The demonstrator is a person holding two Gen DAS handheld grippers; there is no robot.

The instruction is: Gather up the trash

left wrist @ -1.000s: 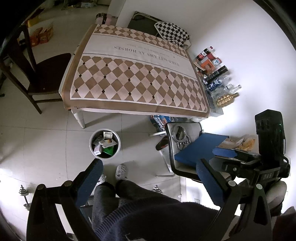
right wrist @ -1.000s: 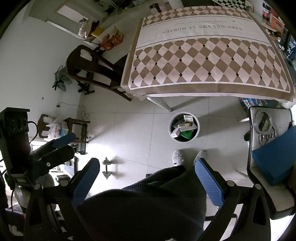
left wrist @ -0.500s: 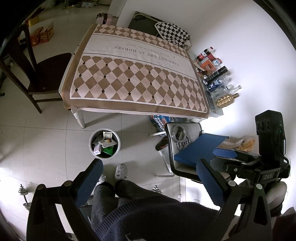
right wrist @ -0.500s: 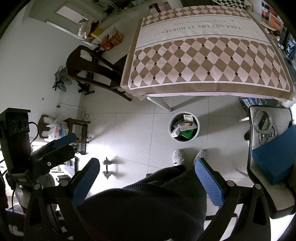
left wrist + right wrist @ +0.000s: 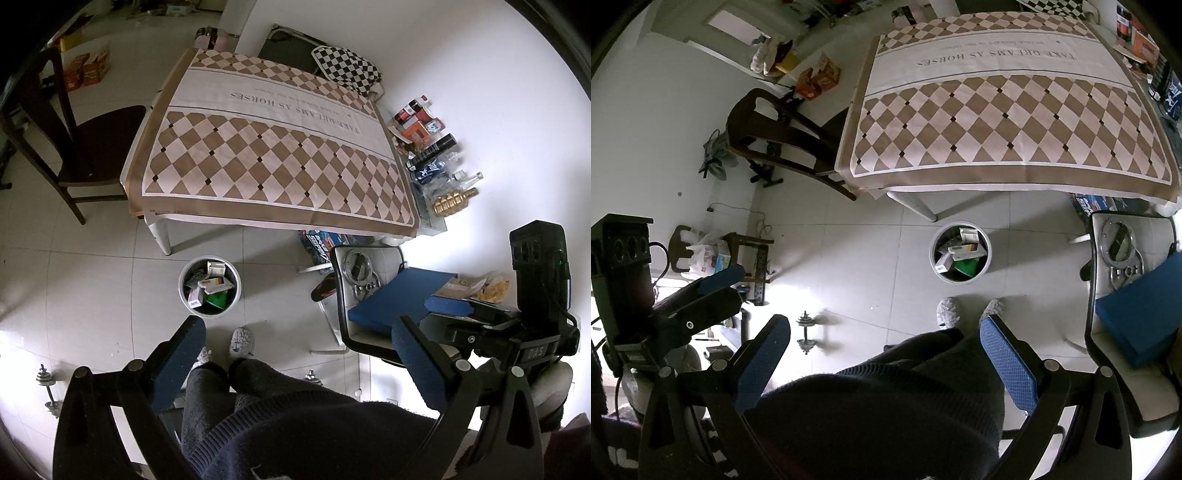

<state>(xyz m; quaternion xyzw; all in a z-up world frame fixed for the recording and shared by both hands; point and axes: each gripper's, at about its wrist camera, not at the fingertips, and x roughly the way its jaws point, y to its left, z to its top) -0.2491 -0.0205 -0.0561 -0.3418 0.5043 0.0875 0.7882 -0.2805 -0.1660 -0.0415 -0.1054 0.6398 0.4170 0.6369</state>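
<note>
The left gripper (image 5: pixel 299 354), a black frame with blue, finely dimpled pads, is held high above the floor with its jaws spread wide and nothing between them. The right gripper (image 5: pixel 886 354), of the same make, is likewise wide apart and empty; it also shows at the right edge of the left wrist view (image 5: pixel 480 314).

Far below both, the round white waste bin (image 5: pixel 236 286) stands on the pale glossy floor tiles (image 5: pixel 92 280), just off the near corner of the table. Inside it lies the trash: small cardboard cartons (image 5: pixel 216 284) in white and tan, and one flat green packet (image 5: pixel 218 300). The right wrist view shows the same bin (image 5: pixel 986 240) and cartons (image 5: pixel 967 251).

The table carries a smooth cloth in a brown and cream diamond pattern (image 5: pixel 273 162), with a plain white band bearing printed words. A dark wooden chair with a curved back (image 5: pixel 74 147) stands at its left side. Against the white wall sits a cluster of bottles and boxes (image 5: pixel 436 158), among them a ribbed gold bottle (image 5: pixel 452 201). A black-framed white chair (image 5: pixel 341 295) holds a flat blue box (image 5: pixel 399 295). The person's dark knitted trousers (image 5: pixel 258 406) and grey fuzzy slippers (image 5: pixel 242 341) fill the foreground.
</note>
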